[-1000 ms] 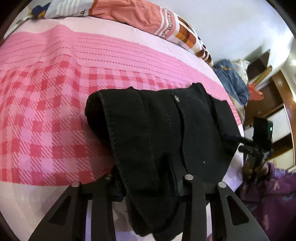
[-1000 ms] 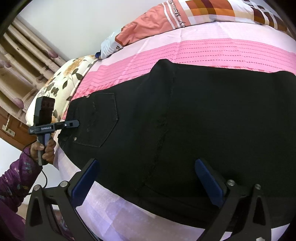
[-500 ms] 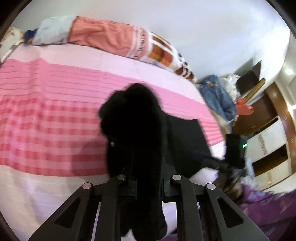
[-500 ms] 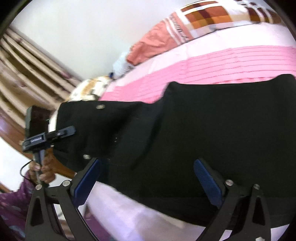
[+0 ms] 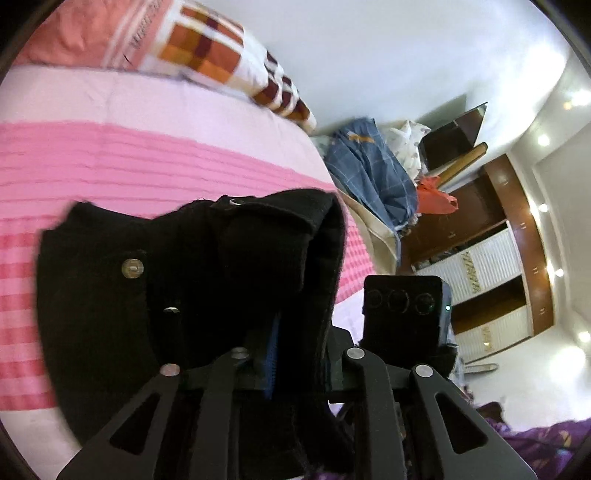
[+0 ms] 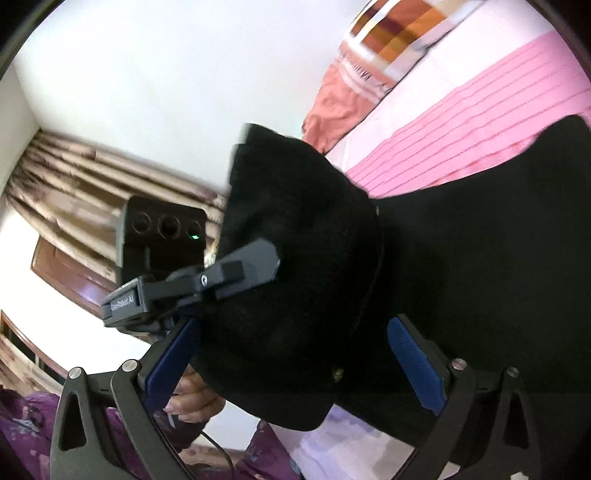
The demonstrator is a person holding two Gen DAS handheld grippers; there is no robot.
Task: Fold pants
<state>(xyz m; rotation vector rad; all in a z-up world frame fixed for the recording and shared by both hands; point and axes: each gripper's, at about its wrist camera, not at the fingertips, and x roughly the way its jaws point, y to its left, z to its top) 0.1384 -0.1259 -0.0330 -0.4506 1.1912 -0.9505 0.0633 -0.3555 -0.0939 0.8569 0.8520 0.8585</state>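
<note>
Black pants [image 5: 207,295] covered the left gripper's [image 5: 295,354] fingertips; pad contact could not be confirmed. The pants' far right portion was cut off by the right-wrist frame edge. Curtains [image 6: 85,206] and quilt [image 6: 399,33] were blurred.

Walls: white wall [image 5: 369,55], upper frame;
Furniture: brown-and-white wardrobe [image 5: 491,266], right;
Window: beige curtains [image 6: 85,184], left;
Light: ceiling spotlights [image 5: 543,140], right

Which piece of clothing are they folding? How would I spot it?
Find the bed with the pink striped sheet. The black pants lie across it, one end lifted off the sheet. Unlike the blue checked cloth heaped beside the bed, they are plain black with small metal rivets.
</note>
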